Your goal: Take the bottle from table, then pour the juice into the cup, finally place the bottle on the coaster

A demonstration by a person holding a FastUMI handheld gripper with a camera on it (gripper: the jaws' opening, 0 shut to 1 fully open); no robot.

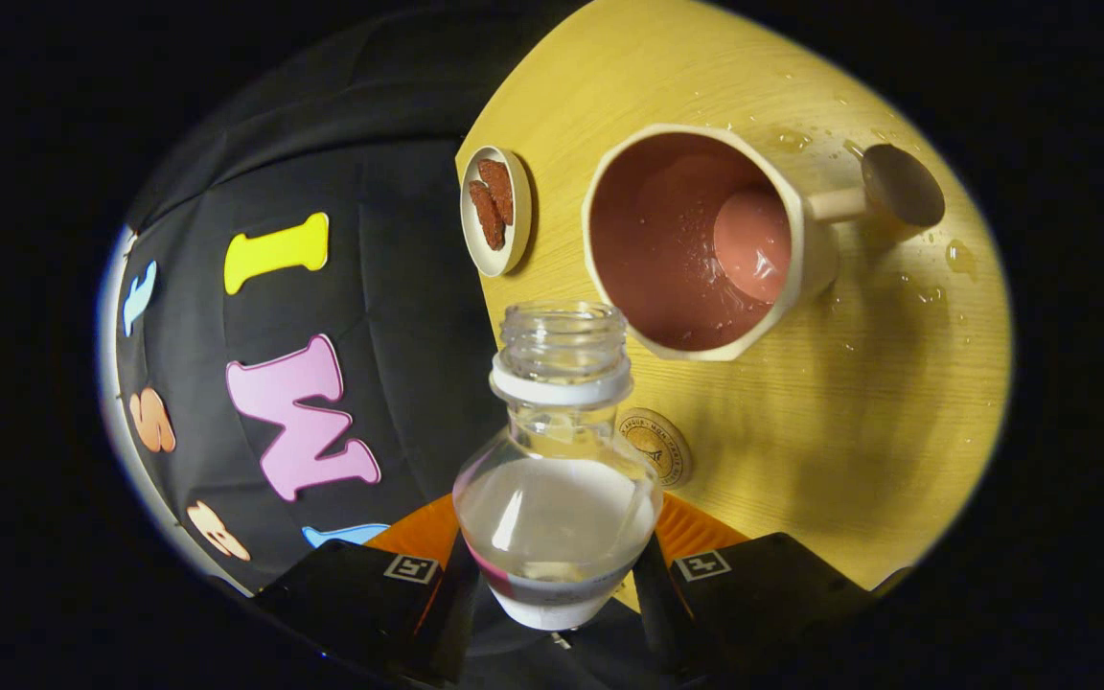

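My gripper (557, 565) is shut on a clear plastic bottle (557, 479), one finger on each side of its body. The bottle has no cap, a white ring under its open mouth, and clear liquid inside. The whole view is tilted, so the table looks rolled on its side. Just beyond the bottle's mouth stands a cream cup (705, 240) with a pink inside and a wooden handle; its bottom looks wet. A small round cork coaster (657, 446) lies on the yellow wooden table (849, 431), just past the bottle's shoulder.
A small cream dish (496, 209) with reddish-brown pieces sits near the table's edge, beyond the bottle. Water drops are scattered on the table around the cup. The booth's black cloth wall stands past the table's edge.
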